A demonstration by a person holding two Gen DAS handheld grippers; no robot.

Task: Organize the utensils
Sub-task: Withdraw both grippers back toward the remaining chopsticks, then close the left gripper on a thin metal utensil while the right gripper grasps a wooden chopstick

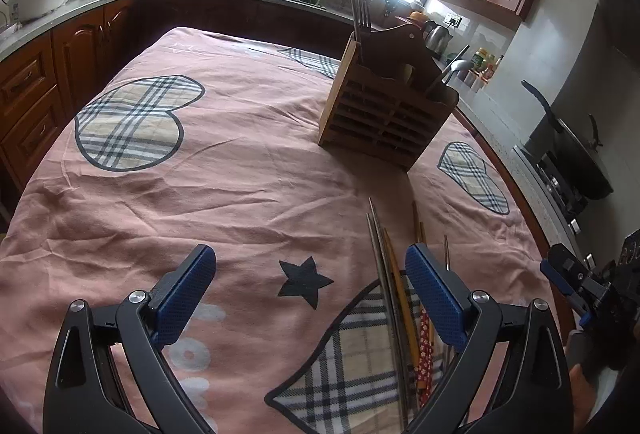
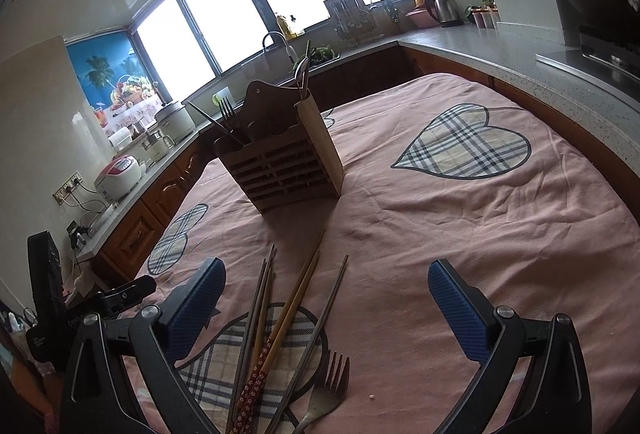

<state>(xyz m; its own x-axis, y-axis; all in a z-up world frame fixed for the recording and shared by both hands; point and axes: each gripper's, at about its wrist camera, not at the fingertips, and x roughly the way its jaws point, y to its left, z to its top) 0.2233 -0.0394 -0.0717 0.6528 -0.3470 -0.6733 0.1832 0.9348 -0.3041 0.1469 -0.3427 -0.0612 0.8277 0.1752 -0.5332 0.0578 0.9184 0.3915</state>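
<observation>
Loose utensils lie before the wooden holder, both tools empty.

Nearest, the right tool [image 2: 322, 310] gapes wide over the chopsticks [image 2: 280, 326] and fork [image 2: 326, 390], gripping nothing; the left tool [image 1: 310, 294] is equally wide and empty, with the bundle under its right finger. The sticks' long axes point toward the wooden holder [image 2: 280, 170], which stands farther back on the cloth-covered surface [image 2: 480, 234]. The right tool seems better placed.

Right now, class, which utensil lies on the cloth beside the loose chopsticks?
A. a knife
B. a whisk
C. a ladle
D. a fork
D: a fork lies tines-up on the cloth beside the chopsticks, in front of the wooden holder.
</observation>
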